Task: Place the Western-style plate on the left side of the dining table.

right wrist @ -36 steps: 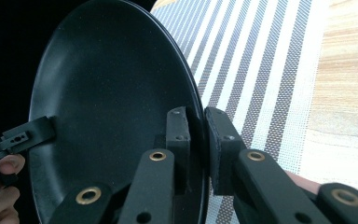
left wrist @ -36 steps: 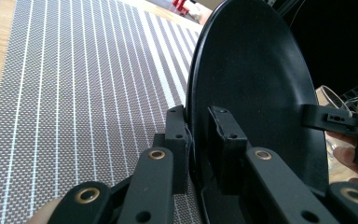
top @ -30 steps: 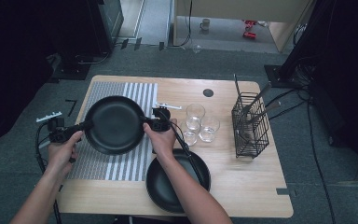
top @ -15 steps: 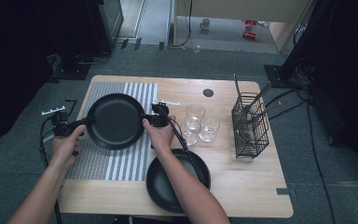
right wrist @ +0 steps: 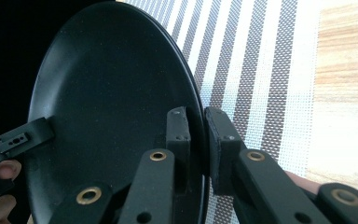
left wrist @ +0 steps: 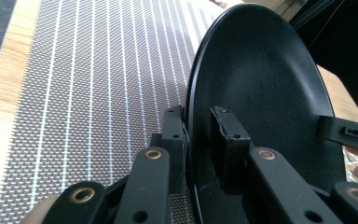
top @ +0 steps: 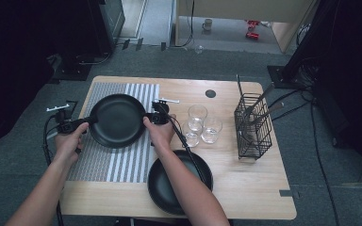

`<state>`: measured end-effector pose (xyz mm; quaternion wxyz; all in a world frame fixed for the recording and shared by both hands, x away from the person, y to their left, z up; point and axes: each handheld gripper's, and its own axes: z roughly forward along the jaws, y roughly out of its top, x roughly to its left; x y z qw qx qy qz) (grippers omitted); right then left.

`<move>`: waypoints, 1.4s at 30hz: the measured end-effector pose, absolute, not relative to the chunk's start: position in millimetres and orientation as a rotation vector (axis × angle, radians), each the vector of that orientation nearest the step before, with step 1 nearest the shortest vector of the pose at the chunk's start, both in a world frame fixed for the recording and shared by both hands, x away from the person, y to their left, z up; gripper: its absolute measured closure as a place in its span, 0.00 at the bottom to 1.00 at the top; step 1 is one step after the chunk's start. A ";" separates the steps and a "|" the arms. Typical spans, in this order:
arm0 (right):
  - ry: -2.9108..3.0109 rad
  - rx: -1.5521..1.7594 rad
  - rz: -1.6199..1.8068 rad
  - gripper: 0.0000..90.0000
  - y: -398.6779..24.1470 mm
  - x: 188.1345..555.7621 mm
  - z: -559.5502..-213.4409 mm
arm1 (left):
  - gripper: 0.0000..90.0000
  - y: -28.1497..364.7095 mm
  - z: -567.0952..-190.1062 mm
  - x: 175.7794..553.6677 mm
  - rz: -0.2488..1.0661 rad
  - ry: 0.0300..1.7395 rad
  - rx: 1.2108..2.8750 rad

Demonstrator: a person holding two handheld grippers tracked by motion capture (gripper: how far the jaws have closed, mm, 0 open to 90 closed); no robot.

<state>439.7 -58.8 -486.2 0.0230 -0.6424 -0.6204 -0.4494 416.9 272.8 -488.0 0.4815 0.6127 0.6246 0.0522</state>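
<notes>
- Holding a round black shallow plate [top: 118,120] between them, the 2 grippers carry it just above a grey-and-white striped woven placemat [top: 99,160] on the left part of a light wooden table [top: 245,197].
- The left gripper [top: 88,121] has its jaws closed onto the plate's left rim; in the left gripper view [left wrist: 198,140] 1 pad sits under the rim and 1 on the inner face, with only the rim's thickness between them.
- The right gripper [top: 147,117] clamps the opposite rim the same way, and the right gripper view [right wrist: 198,140] shows its pads pinching the edge with the striped mat behind.
- My reading of the step in hand: the plate is being brought down over the mat, level and centred, but I cannot tell whether its base touches the weave yet.
- The next move calls for both hands to sink together so the plate stays flat, then for both pairs of jaws to part and slide outward off the rim.
- A second black round plate [top: 169,188] lies on the bare wood near the table's front edge, under the right forearm, just beside the mat.
- 3 clear drinking glasses [top: 197,115] stand right of the mat, and a black wire utensil basket [top: 252,127] is further right, well apart from the work.
</notes>
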 end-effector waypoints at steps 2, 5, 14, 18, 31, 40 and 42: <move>-1.910 -1.996 -1.372 0.91 -58.7 441.5 -488.0 | 0.85 272.4 -489.0 418.7 0.130 1.530 1.502; -1.898 -2.005 -1.359 0.91 -58.2 444.1 -490.5 | 0.84 271.6 -492.4 422.8 0.129 1.543 1.517; -1.883 -2.015 -1.328 0.91 -56.4 450.7 -496.9 | 0.84 271.2 -493.9 430.1 0.157 1.558 1.513; -1.872 -2.020 -1.316 0.91 -55.9 453.0 -500.6 | 0.85 270.3 -495.7 433.1 0.153 1.569 1.521; -1.853 -2.078 -1.291 0.91 -51.8 456.3 -507.4 | 0.83 265.3 -501.2 439.8 0.198 1.603 1.540; -1.855 -2.089 -1.289 0.91 -50.2 456.9 -508.3 | 0.82 265.1 -504.8 440.9 0.206 1.614 1.557; -1.860 -2.088 -1.292 0.91 -49.8 457.0 -508.2 | 0.81 265.3 -506.1 441.5 0.207 1.615 1.563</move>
